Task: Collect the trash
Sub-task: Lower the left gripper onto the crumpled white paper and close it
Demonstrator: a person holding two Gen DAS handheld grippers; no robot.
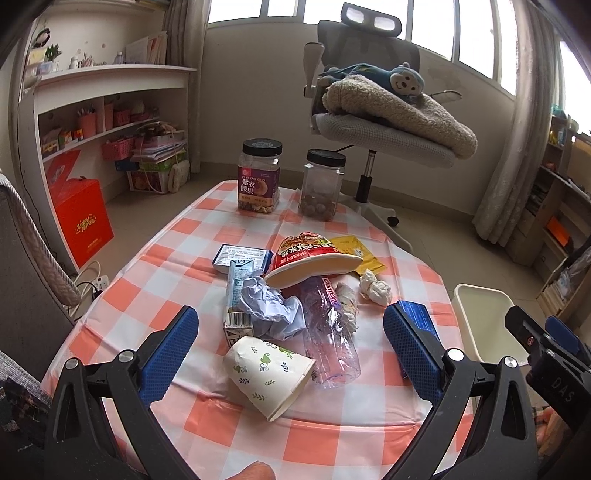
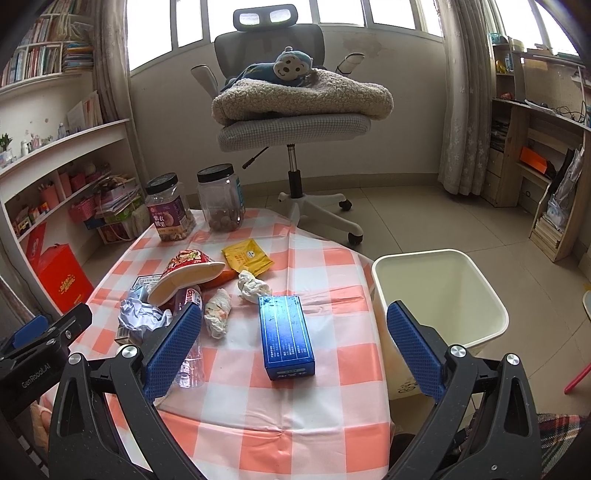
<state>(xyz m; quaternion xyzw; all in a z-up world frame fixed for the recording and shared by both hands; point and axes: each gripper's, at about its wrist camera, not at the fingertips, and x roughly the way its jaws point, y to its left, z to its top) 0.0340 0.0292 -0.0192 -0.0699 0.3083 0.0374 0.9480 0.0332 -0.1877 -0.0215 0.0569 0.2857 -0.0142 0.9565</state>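
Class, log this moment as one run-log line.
left gripper: open, empty | right gripper: open, empty | trash on table | bin: empty

The labelled jar (image 1: pixel 258 177) reads "紫衣腰果"; the left gripper's body (image 2: pixel 35 376) reads "GenRobot.AI"

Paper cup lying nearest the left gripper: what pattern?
White with green leaf motifs; paper cup shows best in the left wrist view.

Daylight pours in from the windows (image 2: pixel 258 14) ahead of me, blown out to plain white, and lights the room evenly. Shadows on the table (image 1: pixel 177 236) are soft and faint. My fisheye lenses bend the shelves (image 1: pixel 110 85) and curtains (image 2: pixel 461 110) at the edges, and the corners go black.
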